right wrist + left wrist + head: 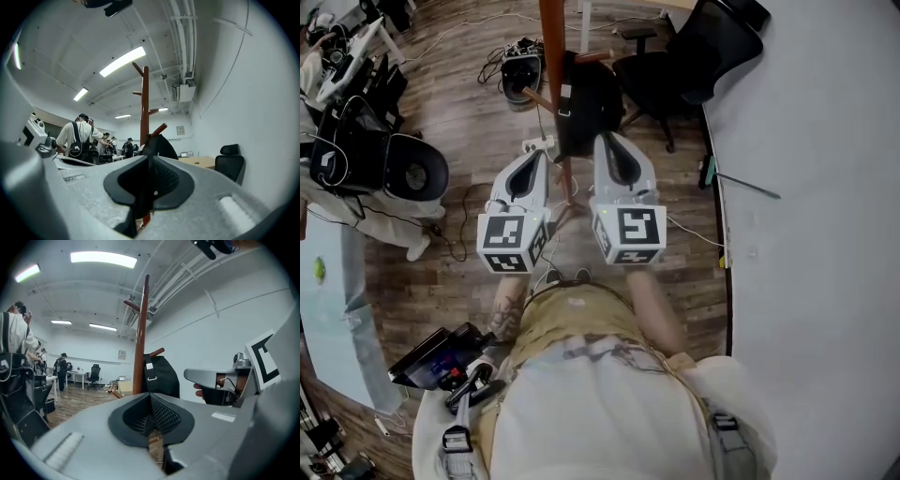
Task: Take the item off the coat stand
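The coat stand is reddish-brown wood, smooth with a soft sheen. The bag hanging on it looks like matt black cloth, with a small bright metal ring. The left hand-held gripper and right hand-held gripper have matt grey plastic shells and black, finely dimpled pads. The floor is brown wood planking.

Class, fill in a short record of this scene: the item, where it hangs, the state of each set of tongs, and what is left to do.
item: black bag
place: hanging on the brown stand
left tongs: shut, empty, short of the bag
right tongs: shut, empty, short of the bag
left to do: bag not yet taken off the stand
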### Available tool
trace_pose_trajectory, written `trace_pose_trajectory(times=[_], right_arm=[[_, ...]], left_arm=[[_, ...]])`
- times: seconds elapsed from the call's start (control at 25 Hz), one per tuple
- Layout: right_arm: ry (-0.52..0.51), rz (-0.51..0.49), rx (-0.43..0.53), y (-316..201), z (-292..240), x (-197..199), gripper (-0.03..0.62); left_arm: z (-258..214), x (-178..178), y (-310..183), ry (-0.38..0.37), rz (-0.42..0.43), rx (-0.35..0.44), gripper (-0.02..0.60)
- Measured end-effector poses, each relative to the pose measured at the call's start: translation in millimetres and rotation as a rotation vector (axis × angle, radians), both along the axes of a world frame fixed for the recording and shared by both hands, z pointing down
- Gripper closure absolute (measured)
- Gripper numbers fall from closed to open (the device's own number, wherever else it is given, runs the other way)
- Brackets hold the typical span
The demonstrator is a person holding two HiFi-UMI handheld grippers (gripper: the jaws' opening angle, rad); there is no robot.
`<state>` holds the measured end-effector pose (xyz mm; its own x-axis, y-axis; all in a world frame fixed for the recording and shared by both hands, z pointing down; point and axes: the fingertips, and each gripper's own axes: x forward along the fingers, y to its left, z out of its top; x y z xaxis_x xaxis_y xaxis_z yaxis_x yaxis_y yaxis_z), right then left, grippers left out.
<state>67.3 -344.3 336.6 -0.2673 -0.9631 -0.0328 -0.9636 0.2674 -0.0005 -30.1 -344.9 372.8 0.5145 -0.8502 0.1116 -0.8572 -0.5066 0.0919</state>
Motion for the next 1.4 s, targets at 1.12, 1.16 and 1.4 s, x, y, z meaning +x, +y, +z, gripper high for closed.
trace_pose_trajectory(times=[1.12,1.16,1.4], right_arm=[[0.058,0.073,-0.026,-15,-5,16,0.589],[0.059,0.087,-0.006,-14,-11,19,0.591],[0.058,0.176,0.099,-2,-41,43,0.591]], left_arm=[[-6,-10,-14,0.023,0.045,0.025,0.583],[-6,-10,-14,0.024,0.046,0.025,0.582],[-7,-10,-13,0.028,0.048,0.025,0.582]])
